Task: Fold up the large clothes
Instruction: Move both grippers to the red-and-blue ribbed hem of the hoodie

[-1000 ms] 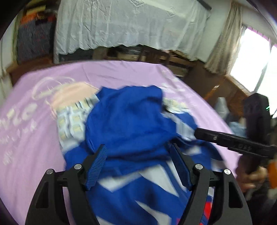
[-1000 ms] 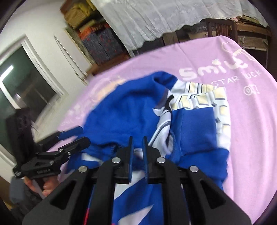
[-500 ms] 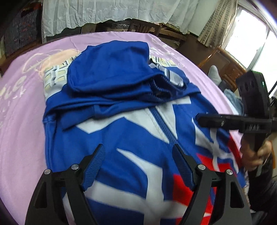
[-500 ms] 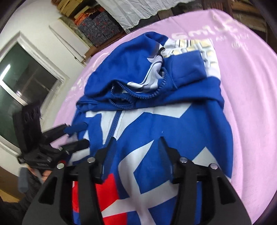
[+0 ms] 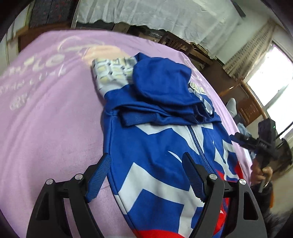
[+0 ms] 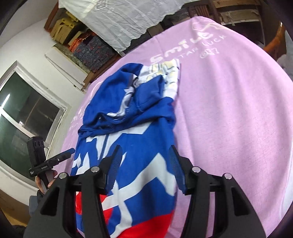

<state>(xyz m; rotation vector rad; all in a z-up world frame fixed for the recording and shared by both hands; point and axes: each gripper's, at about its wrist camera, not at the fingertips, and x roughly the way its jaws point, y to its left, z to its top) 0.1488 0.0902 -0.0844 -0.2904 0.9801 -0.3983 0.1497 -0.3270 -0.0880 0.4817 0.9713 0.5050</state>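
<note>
Pink printed bedspread (image 5: 45, 113) covers the work surface, with white lace cloth (image 5: 164, 16) hanging behind and windows off to the sides. Left gripper (image 5: 146, 175): jaws spread wide, nothing between the pads, poised above the near left edge of the hoodie (image 5: 155, 146). Right gripper (image 6: 144, 164): a second ago it was nearly clenched; its jaws have just been opening and now stand apart with nothing pinched, the blue-and-white front of the garment lying flat beneath them, not in them. Both tools have drawn back toward the hem end since a second ago; before, the views sat close over the bunched hood region, now the whole body shows. Blue hoodie lies front-up on the bedspread, zipper (image 5: 197, 142) running down the middle, hood (image 5: 161, 80) laid flat at the far end, a sleeve cuff (image 5: 139, 117) folded across the chest just below it, a pale patterned sleeve part (image 5: 111, 71) poking out beyond the hood. Red band at the hem nearest the cameras. Reading: sleeves and hood look tucked in and released, so that fold step seems finished. Likely next is taking the hem corners, one per gripper, and carrying them up over the chest. Risk: loose hood may slide as the body lifts.
</note>
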